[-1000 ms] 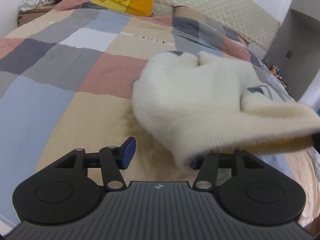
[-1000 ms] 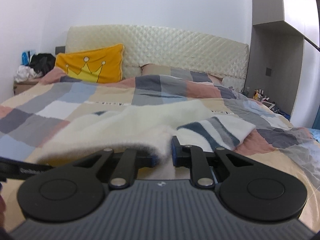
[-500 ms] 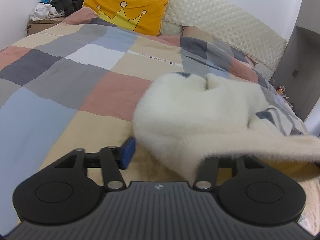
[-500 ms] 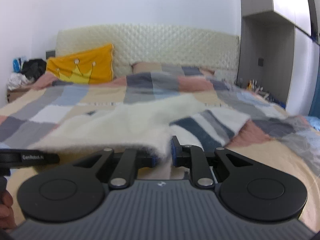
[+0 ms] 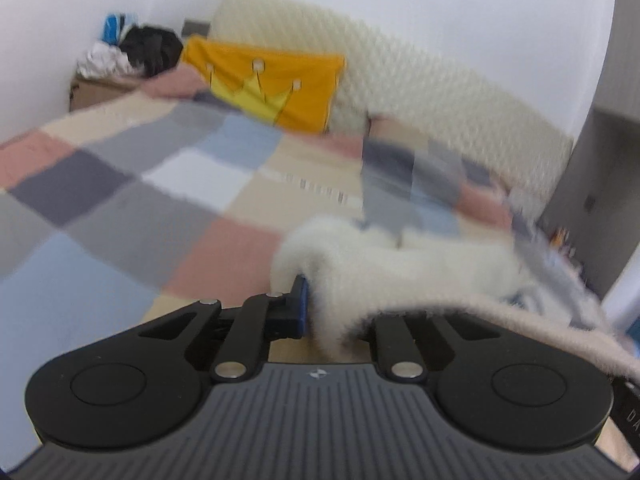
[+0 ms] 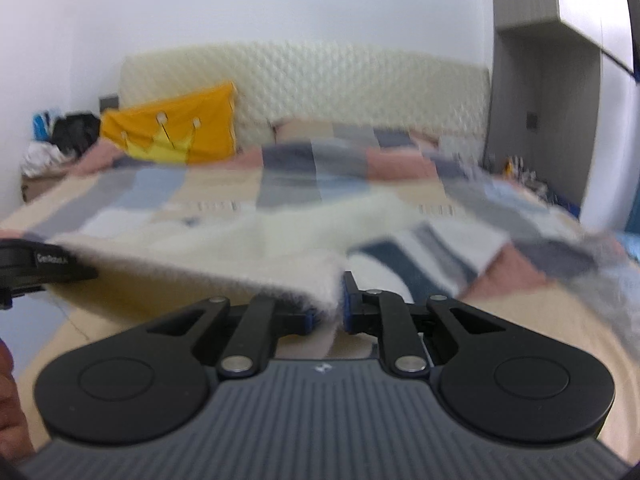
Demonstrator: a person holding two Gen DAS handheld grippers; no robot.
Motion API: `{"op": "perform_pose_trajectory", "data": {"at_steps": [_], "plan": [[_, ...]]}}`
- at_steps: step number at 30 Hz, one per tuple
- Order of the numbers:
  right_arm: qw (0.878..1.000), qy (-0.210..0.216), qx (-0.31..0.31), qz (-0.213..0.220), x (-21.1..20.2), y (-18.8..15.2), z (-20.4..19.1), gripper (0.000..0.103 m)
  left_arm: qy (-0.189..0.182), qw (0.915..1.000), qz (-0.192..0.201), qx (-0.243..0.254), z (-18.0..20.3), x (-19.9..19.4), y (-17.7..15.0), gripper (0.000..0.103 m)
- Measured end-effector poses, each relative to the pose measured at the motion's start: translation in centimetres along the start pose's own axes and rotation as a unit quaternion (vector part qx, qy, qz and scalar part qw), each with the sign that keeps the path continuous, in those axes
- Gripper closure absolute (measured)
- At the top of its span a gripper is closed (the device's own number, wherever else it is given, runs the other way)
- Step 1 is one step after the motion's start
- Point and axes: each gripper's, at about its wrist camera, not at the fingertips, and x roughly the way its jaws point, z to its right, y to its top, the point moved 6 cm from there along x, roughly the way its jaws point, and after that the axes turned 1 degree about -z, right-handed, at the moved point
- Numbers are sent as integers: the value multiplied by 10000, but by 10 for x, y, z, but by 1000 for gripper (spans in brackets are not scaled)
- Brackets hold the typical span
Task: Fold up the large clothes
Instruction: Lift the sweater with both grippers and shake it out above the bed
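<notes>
A fluffy cream sweater (image 5: pixel 400 268) with dark blue and grey stripes lies on the checked bedspread (image 5: pixel 140 200). My left gripper (image 5: pixel 336 312) is shut on its near hem; the right finger is hidden under the fabric. In the right wrist view the sweater (image 6: pixel 248 240) stretches left to right, striped sleeve (image 6: pixel 412 256) at the right. My right gripper (image 6: pixel 330 304) is shut on the hem's other corner. The hem is lifted and taut between both grippers. The left gripper also shows in the right wrist view (image 6: pixel 40 264) at the left edge.
A yellow crown pillow (image 5: pixel 268 80) leans on the quilted cream headboard (image 5: pixel 440 92). A bedside table with piled clothes (image 5: pixel 120 56) stands far left. A grey wardrobe (image 6: pixel 544 100) stands at the right. The bedspread (image 6: pixel 160 200) spreads toward the headboard.
Both grippers have risen and tilted up with the hem. My left gripper closed on the sweater's edge. The views are now blurred from motion.
</notes>
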Motion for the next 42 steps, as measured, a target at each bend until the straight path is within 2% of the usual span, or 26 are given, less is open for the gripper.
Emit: {"op": "perform_pose_trajectory", "data": {"at_steps": [9, 14, 17, 21, 24, 30, 33, 36, 38, 42], "plan": [[9933, 168, -173, 1127, -65, 147, 26, 88, -367, 9953, 893, -103, 69, -79, 133, 91], [9859, 235, -120, 1653, -110, 227, 45, 88, -513, 9891, 1369, -155, 112, -141, 215, 92], [9811, 268, -106, 1915, -137, 267, 54, 88, -525, 9833, 1742, 20, 135, -186, 261, 93], [9742, 432, -6, 2217, -177, 313, 61, 88, -488, 9726, 2251, 329, 156, -247, 311, 93], [9686, 582, 101, 2417, -207, 340, 62, 88, -460, 9652, 2516, 552, 164, -289, 338, 93], [9600, 906, 279, 2634, -252, 377, 56, 88, -426, 9596, 2643, 861, 161, -347, 376, 93], [9608, 993, 271, 2576, -252, 387, 46, 89, -367, 9612, 2550, 990, 151, -349, 383, 92], [9668, 990, 169, 2349, -227, 388, 29, 88, -323, 9704, 2215, 901, 131, -324, 379, 92], [9723, 1052, 186, 2080, -199, 382, 16, 89, -278, 9768, 1958, 818, 114, -295, 374, 92], [9816, 1057, 118, 1588, -125, 365, -10, 88, -169, 9842, 1579, 780, 81, -219, 357, 92]]}}
